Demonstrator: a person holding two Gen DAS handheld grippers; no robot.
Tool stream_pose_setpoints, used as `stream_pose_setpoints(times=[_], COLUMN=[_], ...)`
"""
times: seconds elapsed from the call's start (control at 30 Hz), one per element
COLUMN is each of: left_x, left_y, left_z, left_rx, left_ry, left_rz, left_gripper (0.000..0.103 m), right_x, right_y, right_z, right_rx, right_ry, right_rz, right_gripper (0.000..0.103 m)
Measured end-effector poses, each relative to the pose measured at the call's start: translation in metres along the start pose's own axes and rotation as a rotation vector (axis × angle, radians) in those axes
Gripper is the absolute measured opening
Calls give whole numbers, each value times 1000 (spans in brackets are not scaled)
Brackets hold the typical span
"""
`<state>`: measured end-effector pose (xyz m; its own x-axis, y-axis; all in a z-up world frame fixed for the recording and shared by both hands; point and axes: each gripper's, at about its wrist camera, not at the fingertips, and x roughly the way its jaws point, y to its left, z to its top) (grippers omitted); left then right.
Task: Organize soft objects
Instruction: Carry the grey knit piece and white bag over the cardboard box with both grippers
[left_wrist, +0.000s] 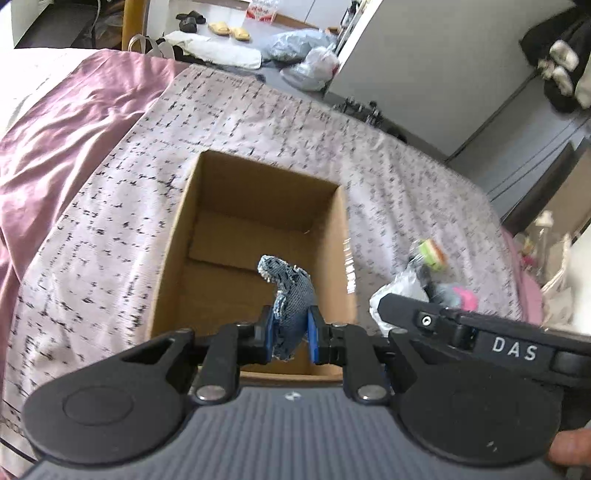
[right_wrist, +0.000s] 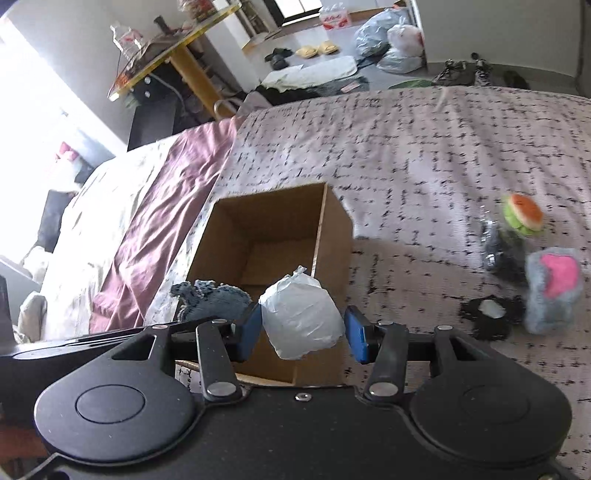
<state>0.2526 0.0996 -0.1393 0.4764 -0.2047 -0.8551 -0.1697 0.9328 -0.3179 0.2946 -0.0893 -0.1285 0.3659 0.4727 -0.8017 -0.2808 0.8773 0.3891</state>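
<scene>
An open cardboard box (left_wrist: 173, 236) (right_wrist: 334, 236) stands on the patterned bedspread (left_wrist: 110, 206) (right_wrist: 424, 155); its inside looks bare. My left gripper (left_wrist: 291, 334) is shut on a piece of blue denim cloth (left_wrist: 291, 295) and holds it over the box's near edge; the denim also shows in the right wrist view (right_wrist: 207, 299). My right gripper (right_wrist: 301, 334) is shut on a white plastic-wrapped bundle (right_wrist: 301, 319) just above the box's near right corner. The right gripper's body (left_wrist: 480, 332) lies beside the left one.
On the bedspread to the right lie a burger-shaped plush (right_wrist: 522, 214) (left_wrist: 432, 253), a grey and pink plush (right_wrist: 552, 288), a dark bundle (right_wrist: 502, 254) and a black item (right_wrist: 487, 317). A mauve sheet (left_wrist: 62, 122) lies left. Bags and slippers are on the floor beyond.
</scene>
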Motion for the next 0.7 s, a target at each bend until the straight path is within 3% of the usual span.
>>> stream_pose_setpoints(times=[0.5,0.7], left_x=[35,12], left_y=[22,31], left_z=[8,11], left_rx=[0,-36], left_ry=[159,135], left_rz=[154,152], left_gripper=[21,29], right_x=[37,50], right_y=[30,38], right_z=[7,7], right_rx=[-73,-104], right_ry=[67,99], right_rz=[0,-8], right_gripper=[49,49])
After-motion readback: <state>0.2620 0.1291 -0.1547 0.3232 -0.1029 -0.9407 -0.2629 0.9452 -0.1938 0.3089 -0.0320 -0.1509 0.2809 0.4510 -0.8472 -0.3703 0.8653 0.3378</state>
